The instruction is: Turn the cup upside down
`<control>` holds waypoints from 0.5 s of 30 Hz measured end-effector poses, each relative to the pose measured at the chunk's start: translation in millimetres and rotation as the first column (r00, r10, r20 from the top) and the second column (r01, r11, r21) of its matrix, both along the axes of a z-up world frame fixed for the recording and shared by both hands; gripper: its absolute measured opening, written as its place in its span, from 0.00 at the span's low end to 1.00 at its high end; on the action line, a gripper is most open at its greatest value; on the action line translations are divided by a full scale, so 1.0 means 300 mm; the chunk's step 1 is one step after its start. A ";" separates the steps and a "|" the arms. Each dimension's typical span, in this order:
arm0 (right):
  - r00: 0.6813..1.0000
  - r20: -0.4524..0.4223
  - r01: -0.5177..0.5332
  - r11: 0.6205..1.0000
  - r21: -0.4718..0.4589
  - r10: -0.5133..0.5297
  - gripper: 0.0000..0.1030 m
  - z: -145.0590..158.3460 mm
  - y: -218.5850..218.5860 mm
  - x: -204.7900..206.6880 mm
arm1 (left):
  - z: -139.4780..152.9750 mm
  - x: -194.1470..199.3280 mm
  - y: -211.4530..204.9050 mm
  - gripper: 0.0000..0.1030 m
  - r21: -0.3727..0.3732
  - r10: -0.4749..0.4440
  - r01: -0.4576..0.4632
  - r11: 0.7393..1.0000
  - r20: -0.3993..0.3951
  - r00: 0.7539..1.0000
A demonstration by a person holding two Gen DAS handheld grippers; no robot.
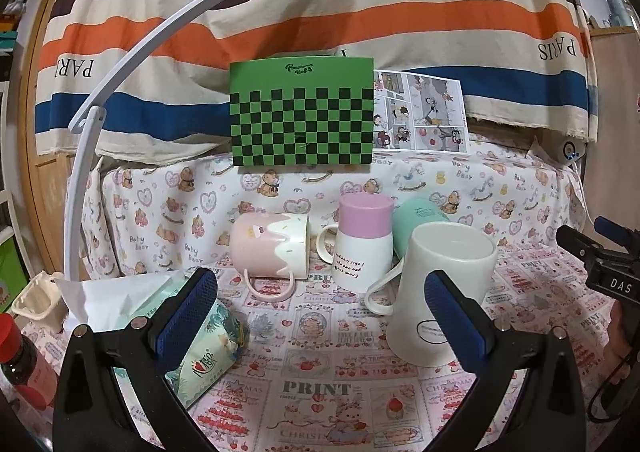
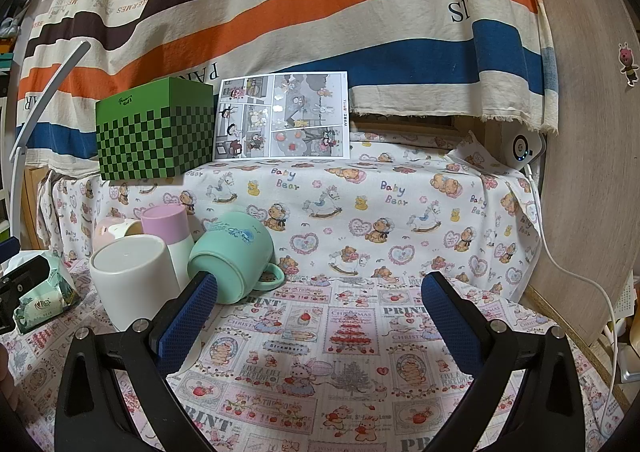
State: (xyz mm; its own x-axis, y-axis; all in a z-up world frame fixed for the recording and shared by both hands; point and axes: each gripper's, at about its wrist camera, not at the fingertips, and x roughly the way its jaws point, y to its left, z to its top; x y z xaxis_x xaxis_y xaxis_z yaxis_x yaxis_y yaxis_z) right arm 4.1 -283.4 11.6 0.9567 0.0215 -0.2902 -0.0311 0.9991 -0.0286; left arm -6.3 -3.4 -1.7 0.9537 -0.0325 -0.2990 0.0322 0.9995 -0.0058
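The white cup [image 1: 438,288] stands on the bench [image 1: 320,392], resting on its wide end with its flat base facing up, handle to its left. In the left wrist view it sits right of centre, and the right-hand pad of the left gripper [image 1: 320,316] overlaps its lower right side; whether pad and cup touch cannot be told. The jaws of the left gripper are spread wide and grasp nothing; the cup is not between them but at the right jaw. The left-hand pad lies in front of a tissue pack [image 1: 208,348].

In the right wrist view the white cup [image 2: 134,282] appears at far left, outside the jaws of the right gripper [image 2: 320,312]. These jaws are also released and empty, with bare printed cloth between them. The left pad overlaps the base of a mint cup [image 2: 234,252], which lies tilted on its side with the handle to the right.

Behind the white cup stands a pink-and-white cup [image 1: 362,242], inverted, just beside the mint cup [image 1: 420,220]. A pink cup [image 1: 270,248] lies on its side to the left, handle down toward the bench. A green checkered box [image 1: 302,112] and a comic sheet [image 1: 420,110] stand on the raised shelf behind. The right gripper's body [image 1: 608,272] shows at the right edge of the left wrist view.
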 end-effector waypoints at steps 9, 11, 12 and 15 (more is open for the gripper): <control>1.000 0.000 0.000 1.000 0.000 0.000 1.00 0.001 0.000 0.000 | 0.002 -0.006 0.001 1.00 0.007 -0.002 0.001 1.000 0.005 1.000; 1.000 0.000 0.000 1.000 0.000 0.000 1.00 0.000 0.000 0.000 | 0.001 -0.005 0.001 1.00 0.009 -0.002 0.002 1.000 0.005 1.000; 1.000 0.000 0.000 1.000 0.000 0.000 1.00 0.000 0.000 0.000 | 0.001 -0.005 0.002 1.00 0.009 -0.002 0.002 1.000 0.005 1.000; 1.000 0.000 0.000 1.000 0.000 0.000 1.00 0.001 0.000 0.000 | 0.002 -0.006 0.004 1.00 0.006 -0.004 0.004 1.000 0.004 1.000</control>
